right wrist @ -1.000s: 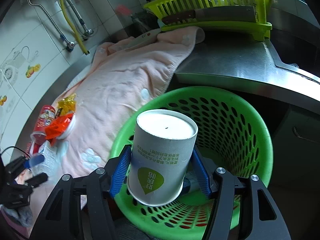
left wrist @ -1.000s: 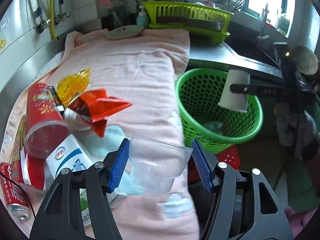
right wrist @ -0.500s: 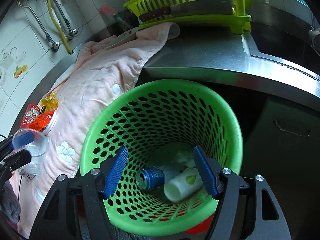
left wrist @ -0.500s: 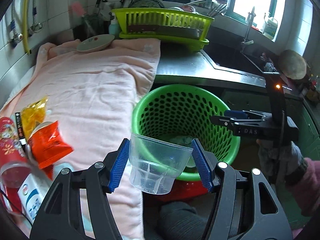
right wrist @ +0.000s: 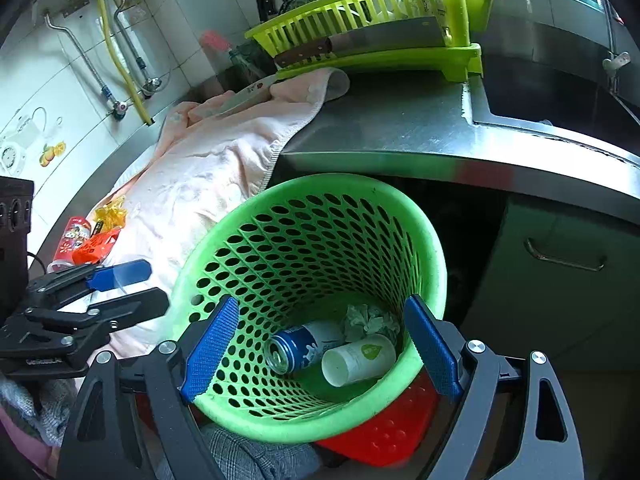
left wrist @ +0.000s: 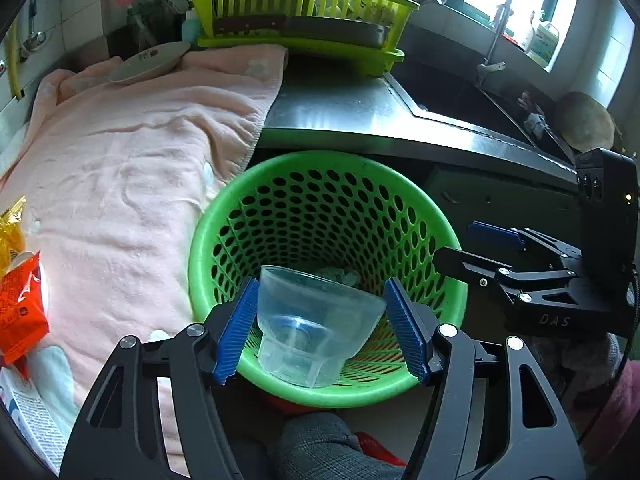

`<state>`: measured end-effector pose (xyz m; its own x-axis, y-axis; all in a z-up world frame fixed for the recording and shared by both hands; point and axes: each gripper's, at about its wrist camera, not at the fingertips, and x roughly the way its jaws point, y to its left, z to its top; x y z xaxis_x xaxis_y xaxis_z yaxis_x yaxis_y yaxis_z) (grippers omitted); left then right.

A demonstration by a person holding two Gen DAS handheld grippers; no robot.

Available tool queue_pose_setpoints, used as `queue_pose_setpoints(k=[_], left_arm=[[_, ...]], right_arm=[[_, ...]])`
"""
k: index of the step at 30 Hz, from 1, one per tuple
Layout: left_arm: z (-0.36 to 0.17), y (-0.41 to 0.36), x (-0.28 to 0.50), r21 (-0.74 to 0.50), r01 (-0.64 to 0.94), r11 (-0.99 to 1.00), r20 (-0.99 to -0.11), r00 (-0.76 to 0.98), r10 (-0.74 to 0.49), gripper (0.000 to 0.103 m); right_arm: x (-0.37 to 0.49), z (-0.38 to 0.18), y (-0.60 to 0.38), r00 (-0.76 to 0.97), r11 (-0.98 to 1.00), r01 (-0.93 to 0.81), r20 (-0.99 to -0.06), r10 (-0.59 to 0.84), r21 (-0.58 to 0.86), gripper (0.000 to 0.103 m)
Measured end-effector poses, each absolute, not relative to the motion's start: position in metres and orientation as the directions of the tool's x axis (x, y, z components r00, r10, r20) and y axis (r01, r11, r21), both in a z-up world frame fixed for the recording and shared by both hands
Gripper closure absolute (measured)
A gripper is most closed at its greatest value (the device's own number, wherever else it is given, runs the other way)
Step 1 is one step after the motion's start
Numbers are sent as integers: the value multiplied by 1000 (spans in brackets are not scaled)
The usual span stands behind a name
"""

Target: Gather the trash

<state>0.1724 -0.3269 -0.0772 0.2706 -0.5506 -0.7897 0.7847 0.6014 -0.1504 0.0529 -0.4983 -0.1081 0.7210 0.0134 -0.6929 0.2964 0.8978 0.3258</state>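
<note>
My left gripper (left wrist: 320, 284) holds a clear plastic cup (left wrist: 316, 332) upright between its blue pads, above the near rim of the green mesh basket (left wrist: 328, 168). Its jaws are just starting to open, and the pads still touch the cup's rim. In the right wrist view, my right gripper (right wrist: 322, 301) hangs over the same basket (right wrist: 332, 184) with its jaws opening wide and nothing between them. At the basket's bottom lie a white paper cup (right wrist: 358, 358), a blue can (right wrist: 298, 348) and crumpled tissue (right wrist: 368, 318).
A pink towel (left wrist: 132, 168) covers the counter to the left, with a red packet (left wrist: 18, 308) and a yellow wrapper (left wrist: 10, 228) at its near left edge. A lime dish rack (left wrist: 300, 12) and a plate (left wrist: 150, 60) stand at the back. The steel counter (left wrist: 340, 108) runs behind the basket.
The right gripper let go of the paper cup, which now lies in the basket, and opened wide. The left gripper carried the clear cup from above the towel to over the basket.
</note>
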Motion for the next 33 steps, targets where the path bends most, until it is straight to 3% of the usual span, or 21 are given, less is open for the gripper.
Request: queue_pose_setpoints(k=[3, 15, 24, 33], left_arm=[[-76, -325, 172, -152, 780, 607, -788, 275, -550, 30], [-39, -275, 167, -47, 705, 708, -750, 443, -491, 29], [-7, -195, 175, 61, 493, 868, -719, 624, -305, 24], [-11, -111, 196, 41, 224, 974, -756, 644, -117, 17]], right_arm=[[53, -106, -496, 724, 900, 292, -690, 14, 324, 20], [64, -87, -462, 739, 924, 214, -671, 59, 318, 19], [87, -63, -414, 758, 947, 98, -640, 127, 304, 17], [119, -42, -365, 758, 953, -24, -616, 214, 302, 16]])
